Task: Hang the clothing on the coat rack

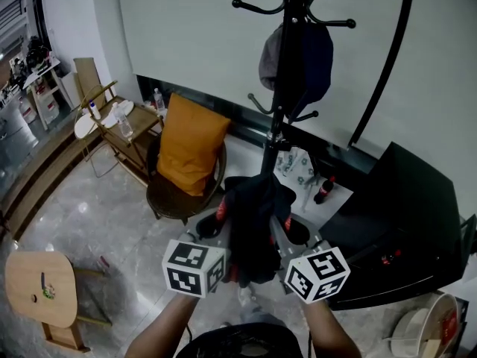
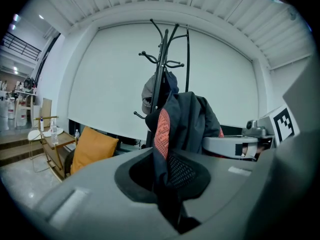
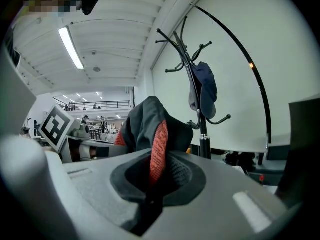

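Observation:
A black garment with orange-red trim (image 1: pixel 253 222) is bunched between my two grippers, just in front of the black coat rack pole (image 1: pixel 282 103). My left gripper (image 1: pixel 223 233) is shut on its left side, and the cloth (image 2: pixel 172 134) rises out of the closed jaws. My right gripper (image 1: pixel 287 233) is shut on the other side, where the garment (image 3: pixel 152 134) also stands up from the jaws. A dark cap (image 1: pixel 298 62) hangs on a middle hook of the coat rack (image 3: pixel 192 79). The upper hooks (image 1: pixel 253 7) are bare.
An armchair with an orange cushion (image 1: pixel 190 144) stands left of the rack. Behind it is a small wooden side table (image 1: pixel 123 129) with bottles. A black cabinet (image 1: pixel 402 222) is at the right, a round wooden stool (image 1: pixel 41 289) at lower left. A bottle (image 1: pixel 323 191) stands near the rack base.

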{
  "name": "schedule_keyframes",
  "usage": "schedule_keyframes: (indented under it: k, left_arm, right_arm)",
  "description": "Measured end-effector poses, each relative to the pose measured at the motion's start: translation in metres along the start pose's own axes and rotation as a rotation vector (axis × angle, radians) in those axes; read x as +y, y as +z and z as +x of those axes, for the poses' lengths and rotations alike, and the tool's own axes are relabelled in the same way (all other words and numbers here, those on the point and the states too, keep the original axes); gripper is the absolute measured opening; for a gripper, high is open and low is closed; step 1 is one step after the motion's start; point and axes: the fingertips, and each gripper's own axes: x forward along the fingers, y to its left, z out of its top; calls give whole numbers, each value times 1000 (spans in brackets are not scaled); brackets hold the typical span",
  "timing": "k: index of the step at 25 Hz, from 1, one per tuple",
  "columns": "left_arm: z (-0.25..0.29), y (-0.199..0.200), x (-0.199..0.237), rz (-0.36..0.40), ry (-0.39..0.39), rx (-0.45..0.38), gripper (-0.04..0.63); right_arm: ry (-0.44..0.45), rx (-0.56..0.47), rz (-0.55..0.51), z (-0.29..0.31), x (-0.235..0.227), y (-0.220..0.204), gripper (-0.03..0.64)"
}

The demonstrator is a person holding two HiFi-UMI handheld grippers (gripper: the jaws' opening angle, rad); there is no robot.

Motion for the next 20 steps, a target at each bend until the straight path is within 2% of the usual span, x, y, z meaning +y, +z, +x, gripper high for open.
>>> schedule_keyframes:
  k: [20]
  left_arm:
    - [87,40,4,39,-14,-29,34]
  right_arm:
    - [-17,-55,-3,42,-75,32,26]
